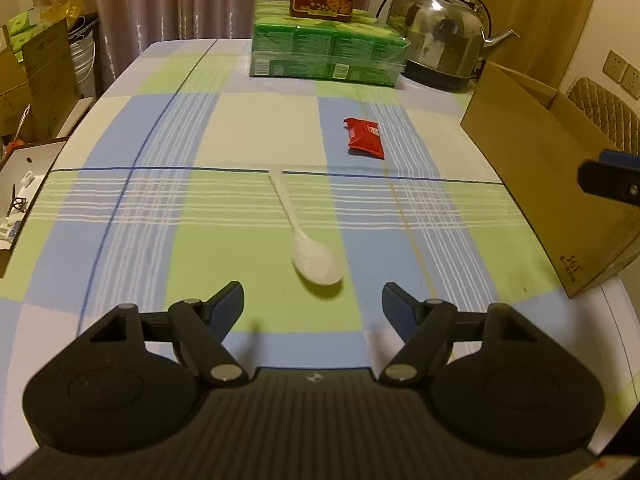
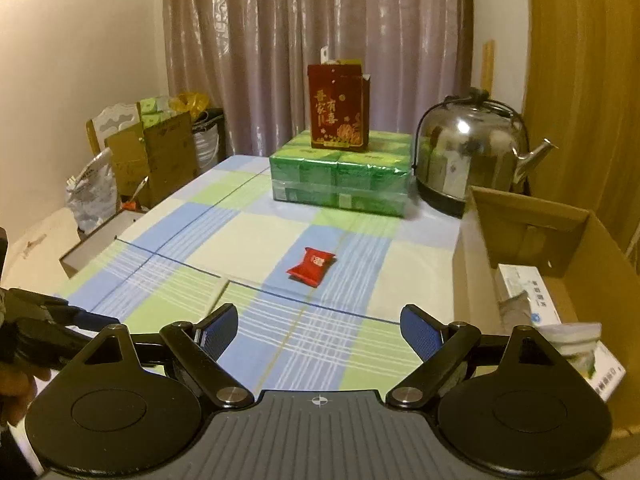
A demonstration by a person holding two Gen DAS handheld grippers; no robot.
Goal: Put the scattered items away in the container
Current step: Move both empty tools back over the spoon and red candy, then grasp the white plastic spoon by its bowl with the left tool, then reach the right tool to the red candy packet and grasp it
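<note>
A: Largest first: cardboard box (image 2: 560, 264) at the table's right edge, top open, near wall facing the cloth. Probably parked there for short drops from either side. Already holding a white carton and something pale.

B: Checked tablecloth (image 1: 168, 208) otherwise nearly bare. Pack of green tissues (image 1: 328, 54) and steel kettle (image 1: 440, 40) pushed to the far end, apparently not part of the tidying.

A: Left gripper (image 1: 312, 304) low and angled down at the cloth, fingers spread, nothing between them. Right gripper (image 2: 318, 330) also spread wide and empty, beside the box.

B: Red snack packet (image 1: 365, 138) lying flat mid-table, well apart from both, long axis slanting toward the box.

A: Translucent plastic spoon (image 1: 304, 232) just ahead of the left fingertips. Bowl nearest, mouth up; handle running away toward the far end, tipped slightly left. Likely next pick, though the low profile looks awkward for a pinch.
</note>
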